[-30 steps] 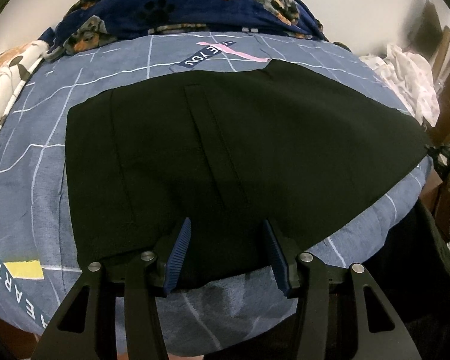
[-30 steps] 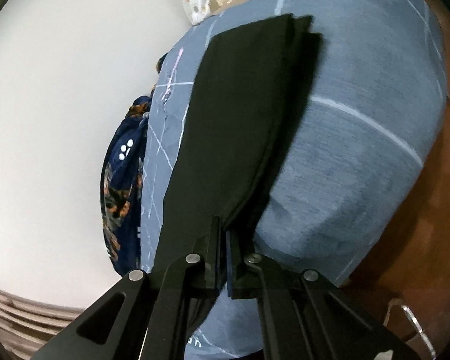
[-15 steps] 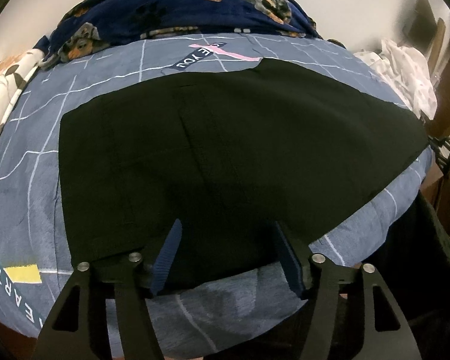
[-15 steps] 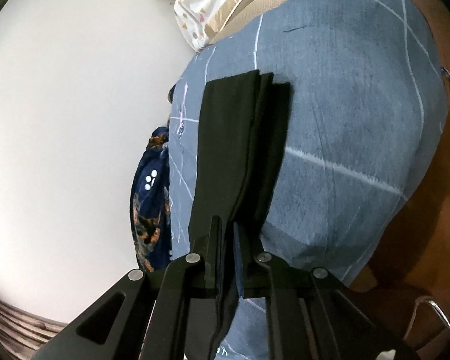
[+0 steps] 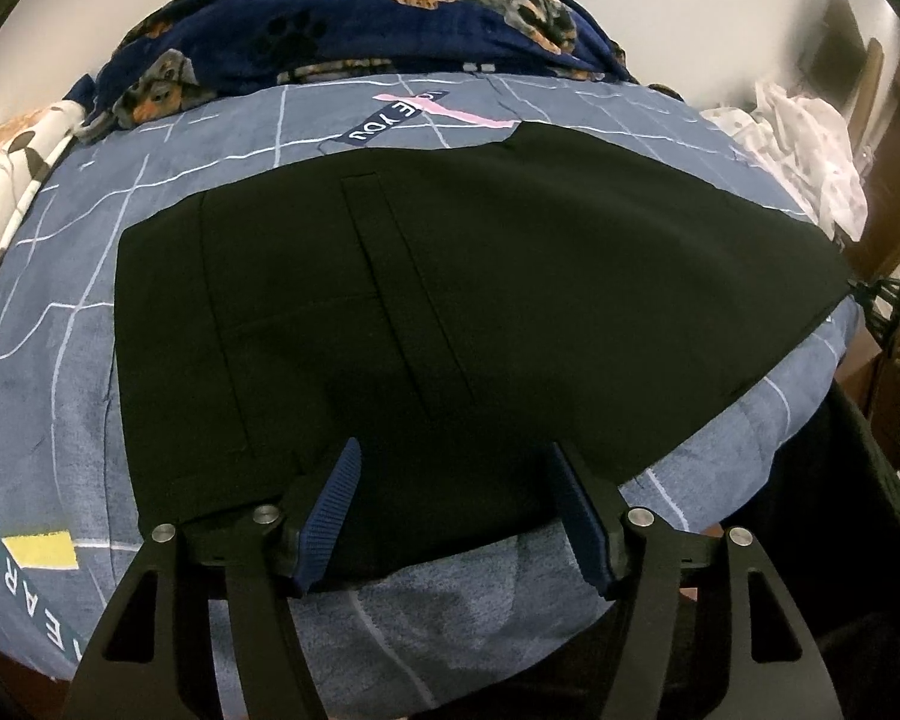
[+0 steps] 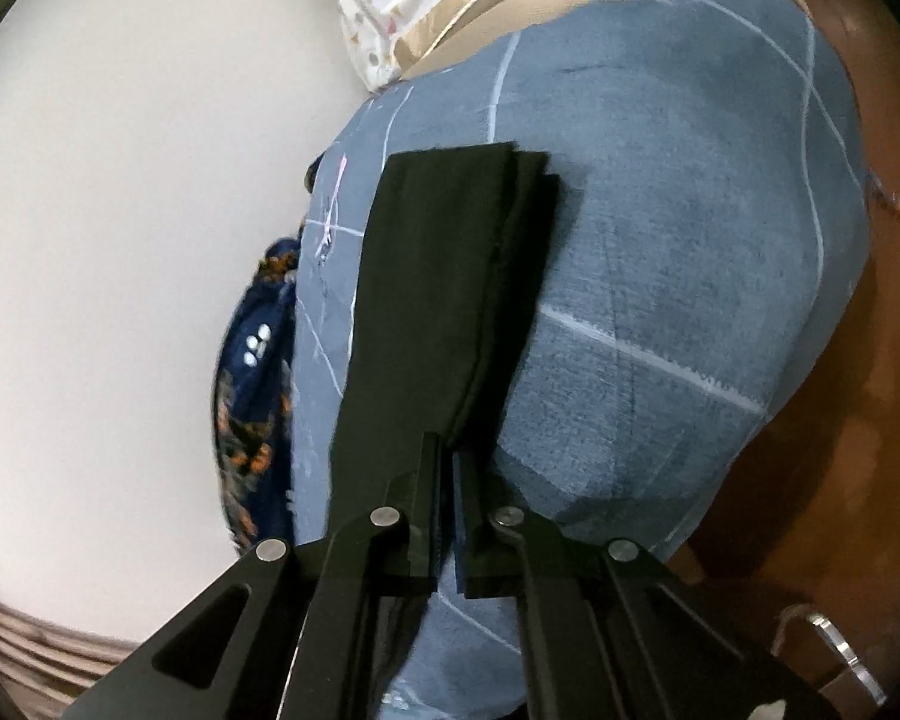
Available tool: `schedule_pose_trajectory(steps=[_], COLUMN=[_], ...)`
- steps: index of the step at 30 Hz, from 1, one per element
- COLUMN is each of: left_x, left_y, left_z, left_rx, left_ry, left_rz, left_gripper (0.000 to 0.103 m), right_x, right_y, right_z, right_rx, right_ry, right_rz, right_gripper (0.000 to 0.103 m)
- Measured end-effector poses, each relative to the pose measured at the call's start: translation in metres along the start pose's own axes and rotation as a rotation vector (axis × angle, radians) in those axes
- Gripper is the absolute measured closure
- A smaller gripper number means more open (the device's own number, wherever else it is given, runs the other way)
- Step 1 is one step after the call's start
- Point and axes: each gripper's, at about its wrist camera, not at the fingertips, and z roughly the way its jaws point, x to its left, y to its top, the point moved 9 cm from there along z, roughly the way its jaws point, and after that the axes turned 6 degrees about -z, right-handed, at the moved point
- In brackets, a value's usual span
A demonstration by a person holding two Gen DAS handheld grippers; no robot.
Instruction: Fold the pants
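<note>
The black pants (image 5: 510,270) lie flat across a blue-grey bed cover (image 5: 60,360) with white grid lines. My left gripper (image 5: 453,453) hovers over their near edge, its jaws open and wide apart, the blue pads (image 5: 330,504) gripping nothing. In the right wrist view the pants (image 6: 438,276) run away from me as a long folded strip ending in a square edge. My right gripper (image 6: 444,444) is at the near end of that strip, jaws closing tight with the black cloth pinched between them.
A navy dog-print blanket (image 5: 360,18) is bunched along the far side by the white wall. A spotted pillow (image 5: 12,156) sits far left, and a pile of white cloth (image 5: 810,138) far right. Brown wood (image 6: 870,420) borders the bed cover (image 6: 660,240).
The left jaws have spread wider over the pants' near edge. The right wrist view has drawn back and rolled slightly, so the strip's far end now shows.
</note>
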Motion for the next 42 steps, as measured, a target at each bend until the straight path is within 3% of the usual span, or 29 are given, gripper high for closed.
schedule_pose_trajectory(steps=[9, 12, 18, 22, 24, 28, 33, 40, 42], left_x=[-0.001, -0.001, 0.0, -0.001, -0.001, -0.001, -0.007, -0.007, -0.008], left_y=[0.0, 0.001, 0.001, 0.002, 0.002, 0.003, 0.001, 0.0, 0.0], left_z=[0.0, 0.0, 0.001, 0.0, 0.0, 0.0, 0.003, 0.003, 0.003], left_rx=[-0.001, -0.001, -0.001, -0.001, 0.0, -0.006, -0.009, -0.015, -0.016], left_ry=[0.001, 0.003, 0.002, -0.002, -0.001, -0.01, -0.013, -0.019, -0.018], left_rz=[0.004, 0.005, 0.005, 0.004, 0.006, -0.001, 0.018, 0.022, 0.025], left_gripper=[0.036, 0.036, 0.036, 0.034, 0.033, 0.032, 0.023, 0.022, 0.022], right_x=[0.026, 0.043, 0.086, 0.099, 0.095, 0.092, 0.098, 0.096, 0.097], right_y=[-0.008, -0.041, -0.161, -0.217, -0.228, -0.234, -0.237, -0.247, -0.249], right_z=[-0.005, 0.01, 0.06, 0.089, 0.096, 0.102, 0.109, 0.12, 0.121], right_rx=[-0.004, 0.092, 0.417, 0.531, 0.544, 0.549, 0.543, 0.544, 0.536], right_ry=[0.048, 0.074, 0.144, 0.145, 0.079, 0.051, 0.057, 0.052, 0.039], right_rz=[-0.018, -0.032, -0.049, -0.052, -0.095, -0.101, -0.123, -0.109, -0.136], right_gripper=[0.075, 0.075, 0.075, 0.075, 0.075, 0.075, 0.075, 0.076, 0.084])
